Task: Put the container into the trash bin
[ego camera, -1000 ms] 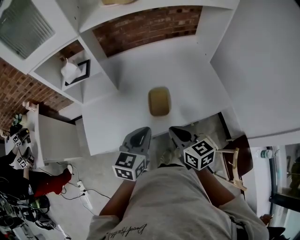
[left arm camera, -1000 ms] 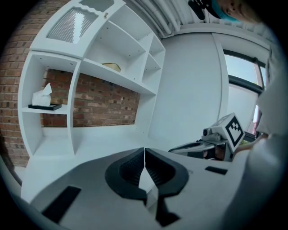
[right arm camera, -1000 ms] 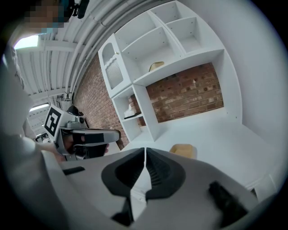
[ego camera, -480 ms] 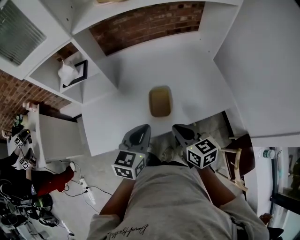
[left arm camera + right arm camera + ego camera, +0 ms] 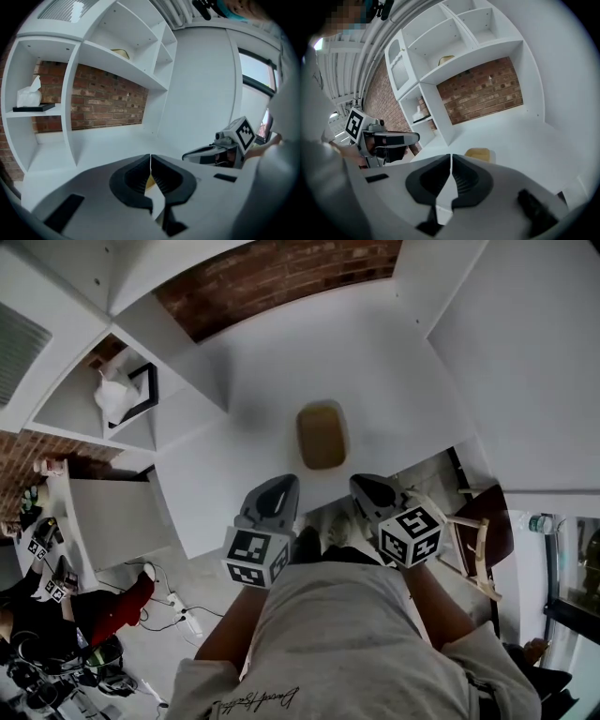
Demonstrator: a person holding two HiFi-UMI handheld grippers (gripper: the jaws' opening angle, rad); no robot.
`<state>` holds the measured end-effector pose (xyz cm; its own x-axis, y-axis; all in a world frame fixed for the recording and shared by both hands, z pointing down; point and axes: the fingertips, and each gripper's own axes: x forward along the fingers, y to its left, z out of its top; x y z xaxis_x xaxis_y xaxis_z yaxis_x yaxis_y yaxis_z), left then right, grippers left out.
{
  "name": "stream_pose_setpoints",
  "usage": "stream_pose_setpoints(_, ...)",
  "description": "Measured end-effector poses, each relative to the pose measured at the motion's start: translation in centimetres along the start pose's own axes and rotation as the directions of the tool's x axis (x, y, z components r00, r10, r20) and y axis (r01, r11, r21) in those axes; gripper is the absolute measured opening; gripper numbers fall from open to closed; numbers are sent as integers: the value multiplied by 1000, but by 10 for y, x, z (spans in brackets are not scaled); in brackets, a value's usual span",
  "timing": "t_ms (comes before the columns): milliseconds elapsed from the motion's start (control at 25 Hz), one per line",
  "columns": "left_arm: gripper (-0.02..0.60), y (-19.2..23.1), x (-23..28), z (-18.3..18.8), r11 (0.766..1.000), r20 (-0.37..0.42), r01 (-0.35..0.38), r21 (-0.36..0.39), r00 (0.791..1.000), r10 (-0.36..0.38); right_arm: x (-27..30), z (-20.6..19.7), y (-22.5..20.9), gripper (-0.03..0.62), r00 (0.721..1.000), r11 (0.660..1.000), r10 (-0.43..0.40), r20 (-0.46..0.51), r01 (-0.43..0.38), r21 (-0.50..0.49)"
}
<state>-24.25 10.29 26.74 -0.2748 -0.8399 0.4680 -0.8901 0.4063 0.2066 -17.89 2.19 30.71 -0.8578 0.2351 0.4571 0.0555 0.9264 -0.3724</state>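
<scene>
1. Two grey handheld grippers are in view: the left gripper [image 5: 150, 160] and the right gripper [image 5: 451, 161]. Each has its jaws pressed together on nothing.
2. The tan rectangular container [image 5: 322, 435] lies on the white tabletop [image 5: 394, 371], near both grippers' tips and untouched.

A light grey T-shirt [image 5: 347, 634] with dark script print clothes the person, whose grey left tool [image 5: 279, 484] and right tool [image 5: 366, 484] each bear a black-and-white marker cube [image 5: 255, 559].

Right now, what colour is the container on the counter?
The container is tan-yellow, clearest in the head view.
</scene>
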Motion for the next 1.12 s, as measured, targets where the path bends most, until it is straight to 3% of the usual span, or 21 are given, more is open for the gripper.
stream_pose_setpoints(600,17,33,50,-8,996,-51,87,30,995,-85,59,-23,-58,31,987,988,-136,-82,142,66)
stream_pose_setpoints(1120,17,49,73,-34,996,-120,94,-7,988,-94,88,-36,-82,32,972,979,-190,-139,198,42)
